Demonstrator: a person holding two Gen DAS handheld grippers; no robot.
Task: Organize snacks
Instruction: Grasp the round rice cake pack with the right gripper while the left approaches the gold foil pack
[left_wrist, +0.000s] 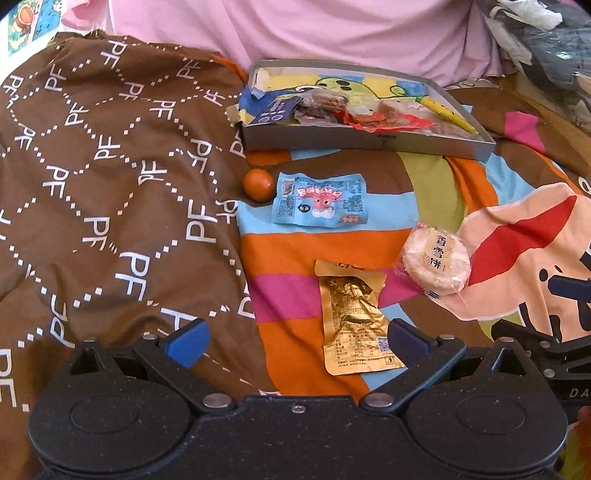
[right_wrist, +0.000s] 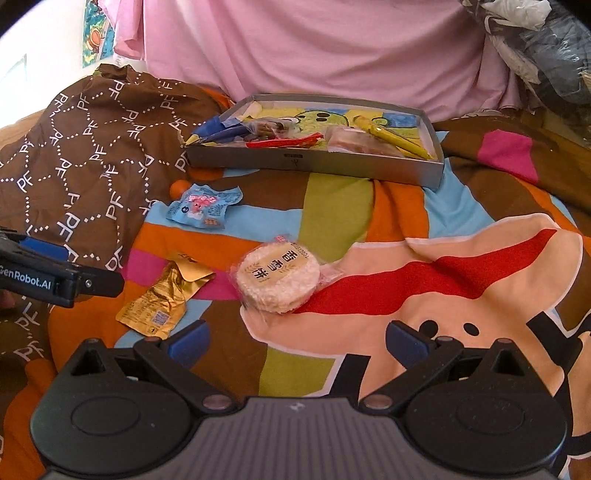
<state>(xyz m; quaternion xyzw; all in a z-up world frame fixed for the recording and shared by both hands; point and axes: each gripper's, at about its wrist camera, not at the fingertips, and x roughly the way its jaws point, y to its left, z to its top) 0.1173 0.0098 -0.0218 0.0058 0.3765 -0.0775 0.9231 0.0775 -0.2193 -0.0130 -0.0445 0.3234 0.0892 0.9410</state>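
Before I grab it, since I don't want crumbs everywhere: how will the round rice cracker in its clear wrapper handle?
The rice cracker looks puffed and grainy, so it is probably light and brittle; a hard squeeze could crack it. Its clear wrapper looks glossy and loose at the ends, so it may slip or crinkle between the jaws. It lies flat on the soft blanket, so it seems unlikely to roll.

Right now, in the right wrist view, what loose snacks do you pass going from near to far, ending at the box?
Gold foil packet → round rice cracker → light blue packet → small orange ball → grey box.
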